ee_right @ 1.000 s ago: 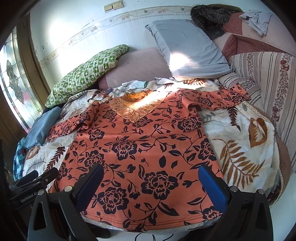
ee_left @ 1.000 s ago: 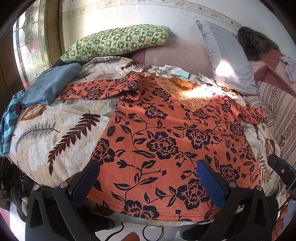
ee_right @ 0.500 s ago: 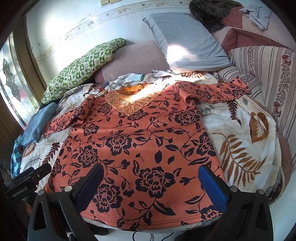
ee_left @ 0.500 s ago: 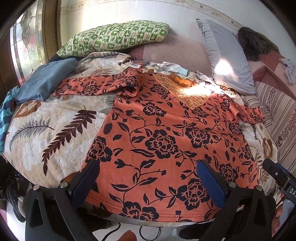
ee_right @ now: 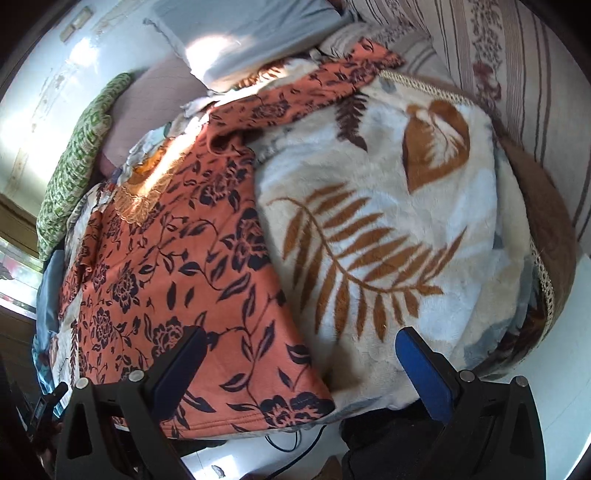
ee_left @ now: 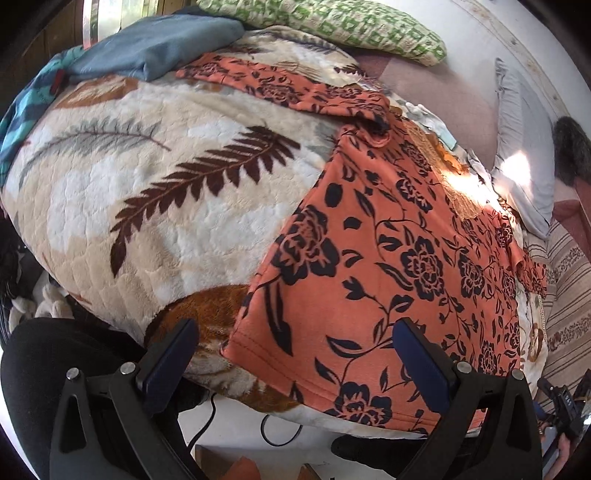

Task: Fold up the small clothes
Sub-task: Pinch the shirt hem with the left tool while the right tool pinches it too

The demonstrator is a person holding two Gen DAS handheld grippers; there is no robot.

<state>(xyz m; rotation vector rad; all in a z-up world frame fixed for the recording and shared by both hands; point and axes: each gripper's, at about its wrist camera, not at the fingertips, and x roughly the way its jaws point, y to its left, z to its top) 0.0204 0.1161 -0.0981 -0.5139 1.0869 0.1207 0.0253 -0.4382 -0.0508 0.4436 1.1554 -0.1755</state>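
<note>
Where open fingers (ee_left: 168,365) flank it, orange top's (ee_left: 388,280) hem corner.

The orange floral top (ee_left: 388,258) was soft, matt knit cloth with a stitched hem. The leaf-print blanket (ee_left: 166,192) looked plush and quilted. Each gripper's fingers (ee_right: 424,369) were matt plastic.

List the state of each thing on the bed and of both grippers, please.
orange floral top: spread flat, unfolded, sleeves out.
leaf-print blanket: spread under the top.
blue cloth: bunched near the blanket's far corner.
green pillow: lying at the wall.
left gripper: open, holding nothing.
right gripper: open, holding nothing.
</note>
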